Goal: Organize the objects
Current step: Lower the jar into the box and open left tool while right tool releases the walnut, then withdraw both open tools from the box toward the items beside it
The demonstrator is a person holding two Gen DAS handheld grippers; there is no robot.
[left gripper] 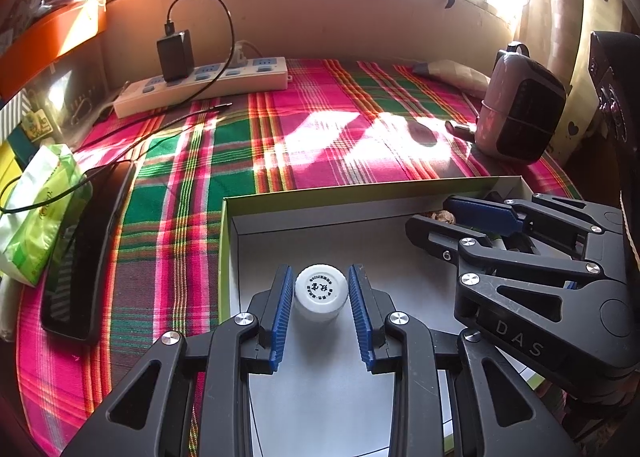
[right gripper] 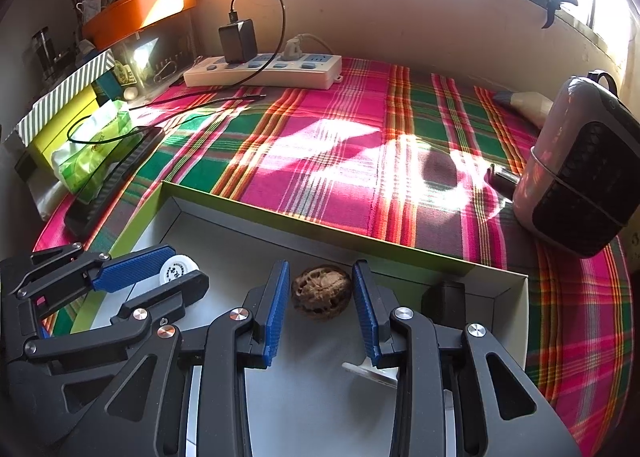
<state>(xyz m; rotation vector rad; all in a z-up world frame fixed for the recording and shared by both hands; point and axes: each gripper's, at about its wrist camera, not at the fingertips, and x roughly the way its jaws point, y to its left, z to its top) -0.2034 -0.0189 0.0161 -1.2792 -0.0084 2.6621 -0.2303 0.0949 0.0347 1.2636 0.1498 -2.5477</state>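
Note:
A shallow box with green walls and a grey floor lies on the plaid cloth; both grippers reach into it. A small white bottle with a printed cap stands upright on the box floor, and my left gripper brackets it, with a thin gap at each blue pad. In the right wrist view the same bottle shows behind the left fingers. A brown walnut sits between the pads of my right gripper, which touch it on both sides. From the left wrist view the walnut peeks out at the right gripper's tips.
The box also holds a small black block in its right corner and a white piece under the right fingers. A pink-and-black heater stands right. A power strip, a tissue pack and a black slab lie behind and left.

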